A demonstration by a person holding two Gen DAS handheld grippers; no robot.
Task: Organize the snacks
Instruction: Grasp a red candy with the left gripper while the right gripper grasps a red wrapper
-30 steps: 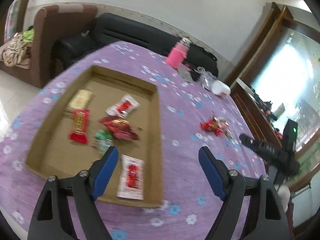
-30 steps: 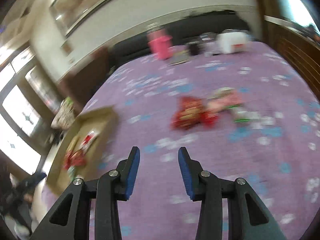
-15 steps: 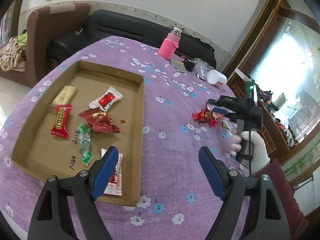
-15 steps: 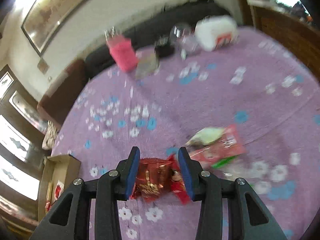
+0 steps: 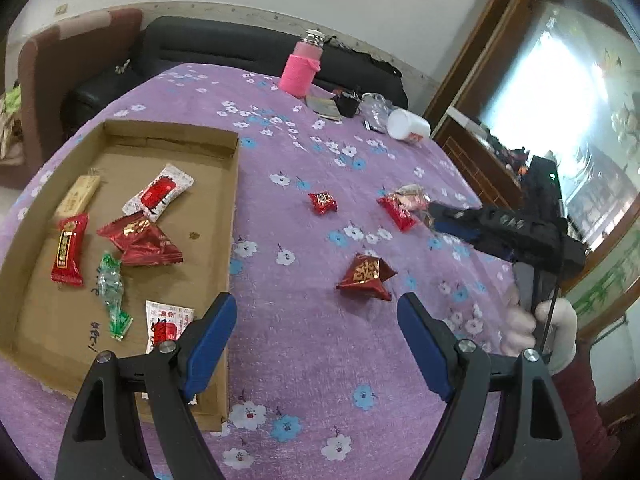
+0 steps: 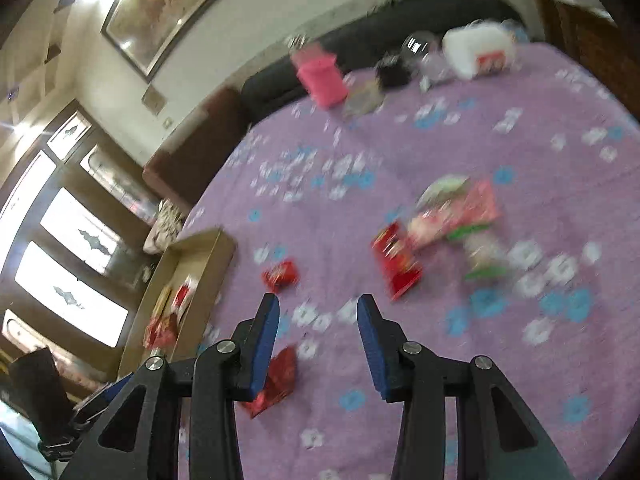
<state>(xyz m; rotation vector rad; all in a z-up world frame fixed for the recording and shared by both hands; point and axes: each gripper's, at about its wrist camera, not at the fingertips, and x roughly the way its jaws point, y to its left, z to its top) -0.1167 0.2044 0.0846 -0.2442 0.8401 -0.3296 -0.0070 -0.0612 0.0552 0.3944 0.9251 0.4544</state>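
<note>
The left gripper (image 5: 316,334) hovers with its jaws spread wide and nothing between them, over the purple flowered tablecloth (image 5: 304,352) beside the near right corner of the cardboard tray (image 5: 230,216). Just beyond lies a red pyramid snack (image 5: 366,278). The right gripper (image 6: 316,342), held in a gloved hand (image 5: 538,326), has its jaws parted and empty. Farther off lie a small red candy (image 5: 323,202) and a red packet (image 5: 397,212) against a loose pile. Seven wrapped snacks lie in the tray. A pink bottle (image 5: 302,70) stands at the tabletop's far edge.
</note>
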